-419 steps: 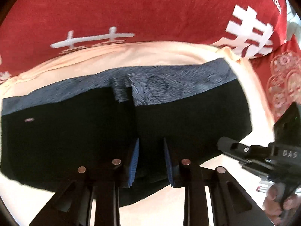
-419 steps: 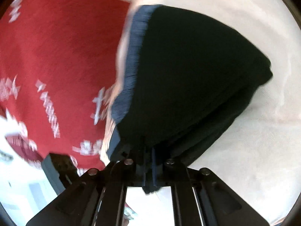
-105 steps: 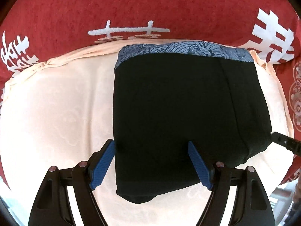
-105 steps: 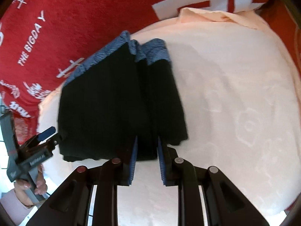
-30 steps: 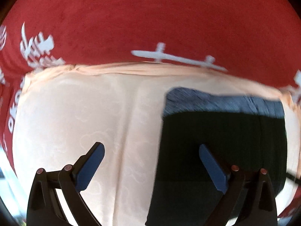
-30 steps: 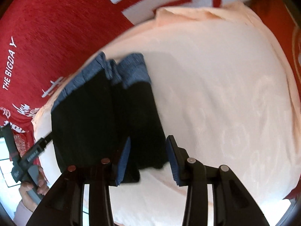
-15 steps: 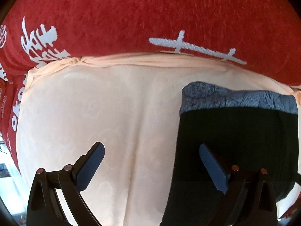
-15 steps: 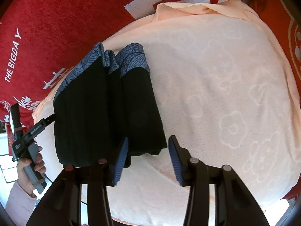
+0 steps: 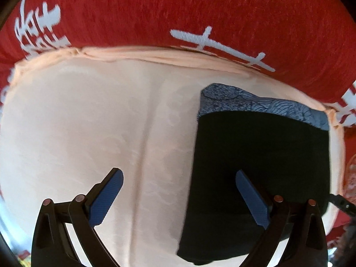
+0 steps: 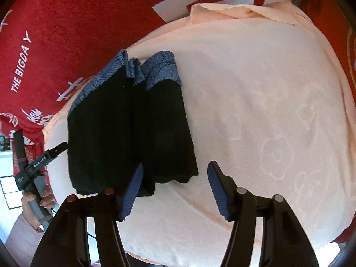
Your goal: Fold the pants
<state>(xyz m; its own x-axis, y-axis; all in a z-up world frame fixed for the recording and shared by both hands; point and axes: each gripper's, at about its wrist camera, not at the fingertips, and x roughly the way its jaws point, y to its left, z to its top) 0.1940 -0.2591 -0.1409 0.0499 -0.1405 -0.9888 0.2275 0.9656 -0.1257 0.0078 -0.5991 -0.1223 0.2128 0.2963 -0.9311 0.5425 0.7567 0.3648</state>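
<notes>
Your right claw (image 10: 174, 188) is wide apart and has just been opening; nothing is gripped, though the near corner of the pants (image 10: 131, 133) sits between the tips, closer to the left pad, w/ the pads clear of the cloth. The pants lie folded ahead and left of that claw, black w/ a blue patterned waistband (image 10: 162, 66) at the far end. Your left claw (image 9: 178, 195) is also spread wide and empty: its right pad (image 9: 251, 198) hangs over the pants, its left pad over bare towel (image 9: 89, 122), so the folded edge runs between them, nearer the right pad. In the right view your left hand (image 10: 35, 202) shows at the far left, gripping the handle. The pants rest on the peach towel w/ a faint flower pattern, spread on a red blanket (image 9: 178, 6) w/ white lettering that wraps beyond the towel's far edge.
</notes>
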